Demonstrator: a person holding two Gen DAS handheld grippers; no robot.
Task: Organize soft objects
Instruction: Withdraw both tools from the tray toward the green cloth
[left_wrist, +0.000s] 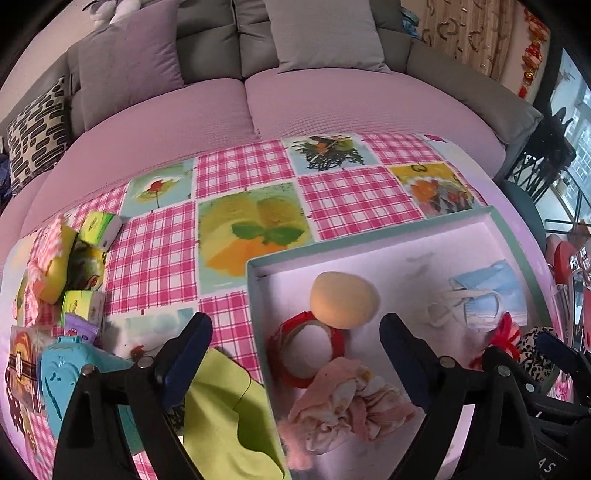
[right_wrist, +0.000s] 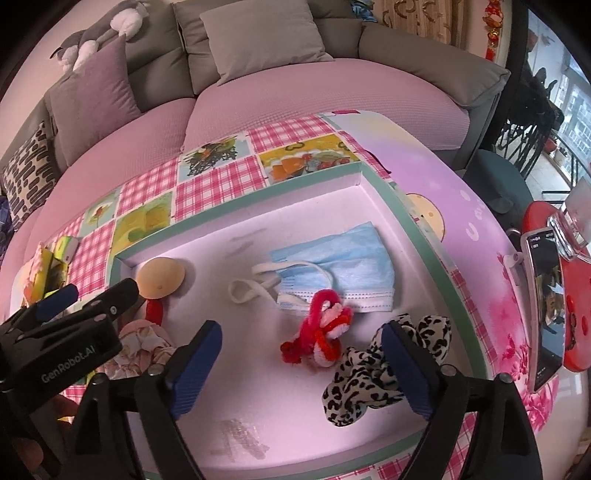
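Left wrist view shows the left gripper with jaws spread and empty, hovering over the teal-rimmed box at lower centre, probably because the soft things are being gathered there: beige puff, red ring, pink cloth. A green cloth lies outside the box (likely next). Lower centre of the right wrist view, the right gripper gapes empty between the red pipe-cleaner bundle and leopard scrunchie, near the blue mask.
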